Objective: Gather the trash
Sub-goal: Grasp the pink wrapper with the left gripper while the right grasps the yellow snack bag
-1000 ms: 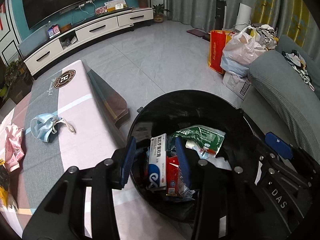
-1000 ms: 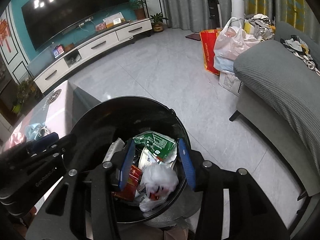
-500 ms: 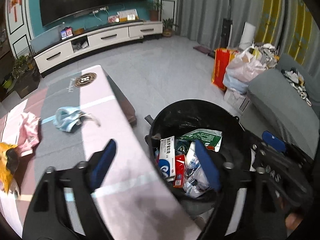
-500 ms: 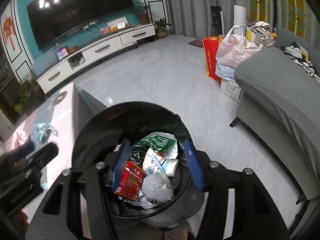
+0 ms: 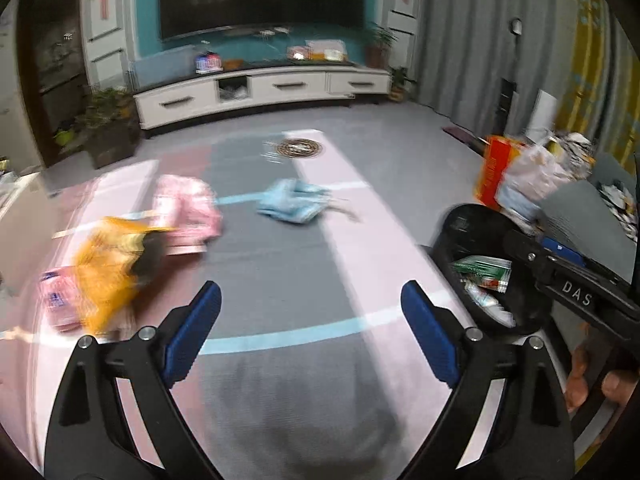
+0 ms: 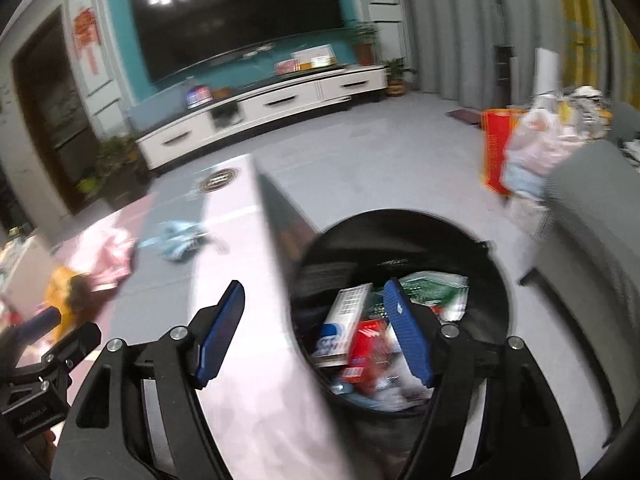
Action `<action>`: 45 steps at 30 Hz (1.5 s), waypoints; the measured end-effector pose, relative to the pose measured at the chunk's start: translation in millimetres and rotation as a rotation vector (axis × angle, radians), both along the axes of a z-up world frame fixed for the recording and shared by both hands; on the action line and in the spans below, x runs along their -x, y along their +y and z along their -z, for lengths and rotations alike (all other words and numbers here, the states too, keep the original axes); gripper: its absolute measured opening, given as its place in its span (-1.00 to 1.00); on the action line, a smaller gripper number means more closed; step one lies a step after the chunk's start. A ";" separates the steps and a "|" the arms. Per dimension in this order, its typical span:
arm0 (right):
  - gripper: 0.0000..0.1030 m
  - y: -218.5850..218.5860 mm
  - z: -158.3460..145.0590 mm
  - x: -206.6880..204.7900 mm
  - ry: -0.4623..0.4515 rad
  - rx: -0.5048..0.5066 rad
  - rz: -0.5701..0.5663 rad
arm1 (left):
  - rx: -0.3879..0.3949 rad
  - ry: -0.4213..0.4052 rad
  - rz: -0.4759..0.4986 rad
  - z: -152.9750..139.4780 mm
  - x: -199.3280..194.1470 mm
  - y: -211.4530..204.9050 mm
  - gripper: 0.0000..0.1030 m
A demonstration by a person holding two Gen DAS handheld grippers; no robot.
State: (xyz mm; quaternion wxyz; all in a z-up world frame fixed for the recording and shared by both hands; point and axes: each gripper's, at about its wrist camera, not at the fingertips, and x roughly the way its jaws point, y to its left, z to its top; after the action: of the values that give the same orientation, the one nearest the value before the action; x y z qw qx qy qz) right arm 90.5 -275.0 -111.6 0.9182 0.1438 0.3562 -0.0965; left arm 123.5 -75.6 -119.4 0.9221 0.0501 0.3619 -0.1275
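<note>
My left gripper [image 5: 310,334] is open and empty above the table [image 5: 280,280]. On the table lie a blue face mask [image 5: 294,206], a pink wrapper [image 5: 186,212] and a yellow wrapper [image 5: 106,268]. A black trash bin [image 5: 460,236] with boxes and wrappers inside stands beside the table's right edge. My right gripper [image 6: 314,334] is open and empty over the table edge and the bin [image 6: 492,272]. The mask [image 6: 180,240], pink wrapper [image 6: 112,256] and yellow wrapper [image 6: 60,292] also show in the right wrist view. Both views are blurred.
A grey sofa [image 6: 592,216] stands right of the bin. A red bag [image 6: 494,148] and a full plastic bag [image 6: 532,160] sit on the floor beyond. A white TV cabinet [image 5: 260,92] lines the far wall. A small pink packet [image 5: 56,300] lies by the yellow wrapper.
Both grippers have opened wider and swung left from above the bin toward the table. The left gripper is now over the table, with the bin at its right.
</note>
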 end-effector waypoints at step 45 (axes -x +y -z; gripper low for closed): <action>0.42 235.6 66.0 -139.2 0.149 -0.791 -0.397 | 0.435 0.125 -0.515 73.5 -82.6 288.8 0.16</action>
State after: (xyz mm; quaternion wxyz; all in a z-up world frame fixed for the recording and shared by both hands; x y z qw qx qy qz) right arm 229.7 -39.4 -177.6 0.7652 0.4055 0.4514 0.2151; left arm 206.1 213.1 -192.8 0.8892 -0.2486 0.3828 0.0324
